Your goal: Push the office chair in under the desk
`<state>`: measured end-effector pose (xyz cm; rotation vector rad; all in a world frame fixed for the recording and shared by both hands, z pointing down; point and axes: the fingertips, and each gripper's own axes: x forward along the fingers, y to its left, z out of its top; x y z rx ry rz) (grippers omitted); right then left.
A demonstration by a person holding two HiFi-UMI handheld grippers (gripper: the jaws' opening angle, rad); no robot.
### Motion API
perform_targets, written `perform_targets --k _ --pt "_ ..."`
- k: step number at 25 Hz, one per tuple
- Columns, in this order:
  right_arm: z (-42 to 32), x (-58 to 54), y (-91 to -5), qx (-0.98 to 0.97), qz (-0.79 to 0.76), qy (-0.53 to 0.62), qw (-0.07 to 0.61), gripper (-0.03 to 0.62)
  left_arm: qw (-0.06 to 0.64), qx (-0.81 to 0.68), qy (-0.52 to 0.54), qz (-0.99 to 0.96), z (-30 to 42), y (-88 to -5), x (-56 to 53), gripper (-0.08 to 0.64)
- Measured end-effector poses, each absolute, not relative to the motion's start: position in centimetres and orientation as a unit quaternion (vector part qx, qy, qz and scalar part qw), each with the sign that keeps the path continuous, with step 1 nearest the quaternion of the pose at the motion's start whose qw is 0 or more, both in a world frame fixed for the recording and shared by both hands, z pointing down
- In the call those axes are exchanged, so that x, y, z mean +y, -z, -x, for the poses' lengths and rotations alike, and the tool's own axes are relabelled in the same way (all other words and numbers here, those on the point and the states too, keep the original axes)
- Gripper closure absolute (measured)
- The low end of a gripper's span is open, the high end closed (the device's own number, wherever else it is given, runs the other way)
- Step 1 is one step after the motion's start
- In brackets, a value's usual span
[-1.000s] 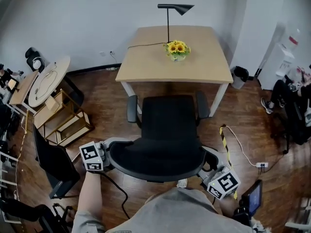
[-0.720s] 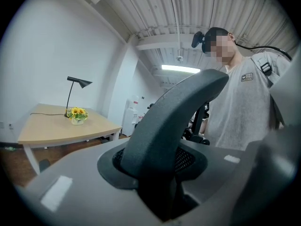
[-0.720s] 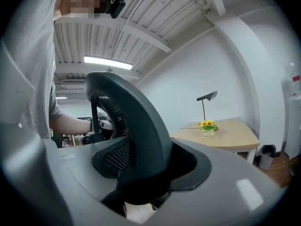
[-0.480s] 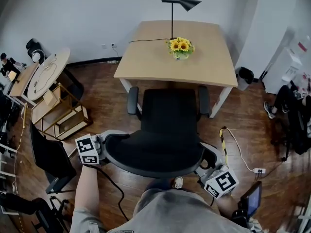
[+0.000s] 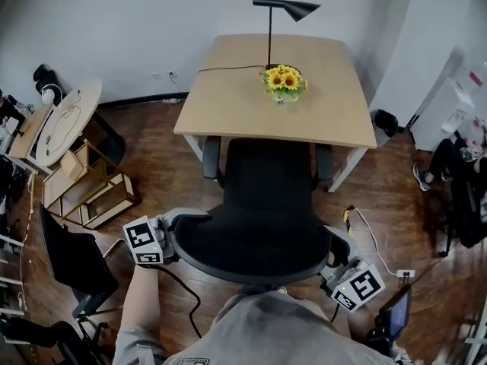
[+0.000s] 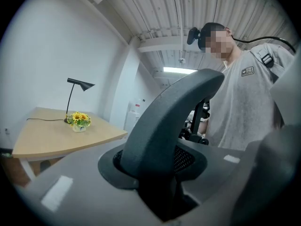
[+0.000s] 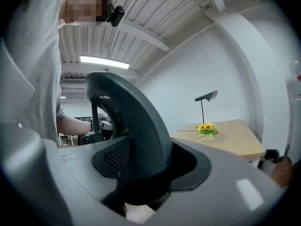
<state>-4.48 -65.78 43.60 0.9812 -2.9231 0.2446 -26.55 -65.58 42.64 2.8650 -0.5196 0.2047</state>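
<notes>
The office chair [image 5: 262,196] is being held by its curved backrest [image 5: 251,249] on the near side of the desk [image 5: 228,105], facing it squarely. From above, the front of the seat [image 5: 266,169] is being shown right at the desk's near edge, and the two armrests [image 5: 211,158] are lying just beside that edge, between the desk's white legs. How far the seat reaches beneath the top cannot be told.

The left gripper [image 5: 176,233] is being kept clamped on the backrest's left rim, at the end farthest from the desk. In the left gripper view the dark frame and a strip of mesh are being pinched between the jaws, which are standing partly apart around the rim and have just been tightened a little. The right gripper [image 5: 335,253] is being held on the right rim in the same manner. Its jaws are standing wider, filled by the thick frame of the back. Both tools are being pointed roughly level toward the desk.

On the desk's far half a black desk lamp [image 5: 285,7] is being seen with a small pot of sunflowers [image 5: 285,82] just in front of it. A dark bin [image 5: 384,120] is standing on the floor just right of the desk.
</notes>
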Motion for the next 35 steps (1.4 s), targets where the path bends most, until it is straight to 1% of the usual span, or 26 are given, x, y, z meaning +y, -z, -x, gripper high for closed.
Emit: perform_targets --k 10,19,35 --pt "4.7 -72.3 -43.8 -0.938 -0.336 -0.082 0.025 0.342 0.108 -0.151 -0.069 -0.980 26.8 -42.7 -72.7 0.403" --pt "4.5 -77.6 -43.8 -0.936 -0.344 -0.069 0.009 0.342 0.100 -0.138 -0.059 -0.984 26.8 -42.5 -78.4 0.405" --pt "3.0 -85.5 -43.6 -0.942 -0.326 -0.073 0.002 0.345 0.099 -0.143 -0.054 -0.983 25.2 -42.6 -86.1 0.408"
